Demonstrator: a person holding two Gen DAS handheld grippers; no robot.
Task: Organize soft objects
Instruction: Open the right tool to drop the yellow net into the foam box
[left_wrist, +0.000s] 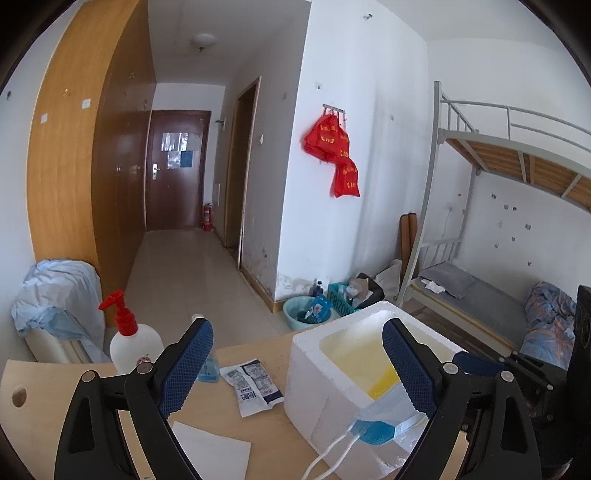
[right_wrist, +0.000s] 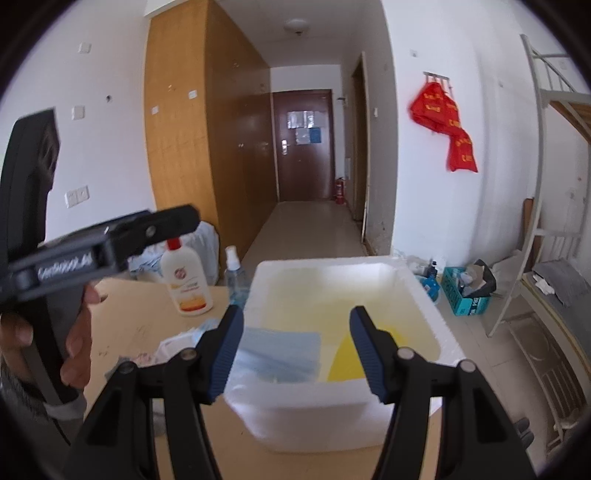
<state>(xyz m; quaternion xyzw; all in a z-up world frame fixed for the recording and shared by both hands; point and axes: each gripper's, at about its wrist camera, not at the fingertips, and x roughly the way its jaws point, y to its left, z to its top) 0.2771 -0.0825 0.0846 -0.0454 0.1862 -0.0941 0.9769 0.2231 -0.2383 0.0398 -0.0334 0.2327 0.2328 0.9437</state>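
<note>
Left gripper gapes; face mask apparently drapes foam box.

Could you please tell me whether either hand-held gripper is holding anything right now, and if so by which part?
Nothing is held: the left hand-held gripper and right hand-held gripper are both open, with the blue face masks lying free in the foam box.

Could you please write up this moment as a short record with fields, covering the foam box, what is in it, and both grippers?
container: white foam box on the wooden table
inside box: blue face masks at the left, a yellow item at the right
over rim: one mask hangs on the box's near edge, straps trailing
left gripper: open, nothing held
right gripper: open above the box, nothing held
table extras: lotion bottle, spray bottle, sachets
</note>
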